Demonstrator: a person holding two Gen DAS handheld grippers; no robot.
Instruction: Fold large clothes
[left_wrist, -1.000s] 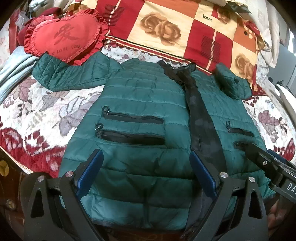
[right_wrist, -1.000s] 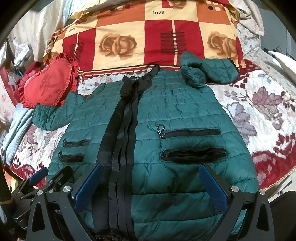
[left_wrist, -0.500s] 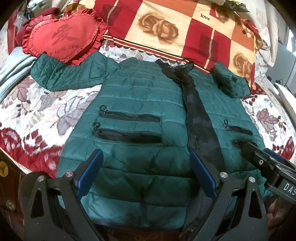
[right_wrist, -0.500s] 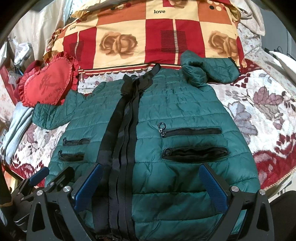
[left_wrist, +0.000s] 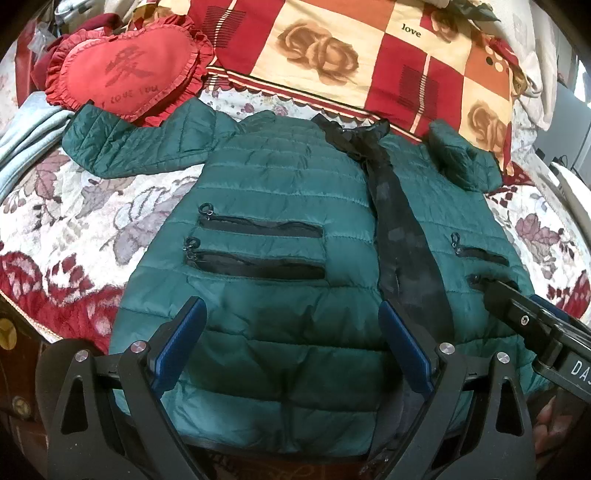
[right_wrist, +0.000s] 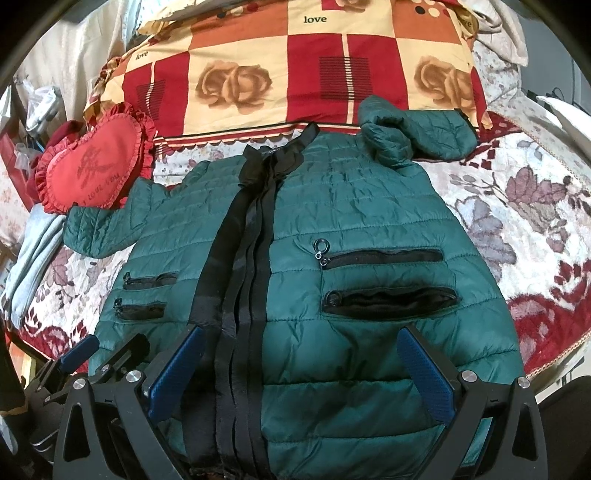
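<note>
Both sets of fingers are spread wide and pinch nothing. The left gripper (left_wrist: 291, 343) hangs over the lower front panel of the green jacket (left_wrist: 280, 236), and the right gripper (right_wrist: 301, 369) hangs over the other lower panel, just beside the black zipper band (right_wrist: 240, 295).

The jacket lies front-up and zipped on the bed (left_wrist: 66, 221), hem toward the grippers and collar toward the far side. One sleeve (left_wrist: 125, 147) stretches out flat to the left, its cuff touching a red heart cushion (left_wrist: 122, 74); the other sleeve (right_wrist: 413, 133) is bunched up near the shoulder, against a checked quilt (right_wrist: 306, 74).

As I judge it, folding has not begun: the jacket is only spread out. The next move likely calls for bringing a sleeve across the chest, which means closing on its cuff or the side seam first; the bunched sleeve would need straightening.

The quilt carries the word "love" in several squares. The cushion reads "I LOVE YOU" under a large character. The right gripper's body, seen from the left wrist, shows letters beginning "DA".
</note>
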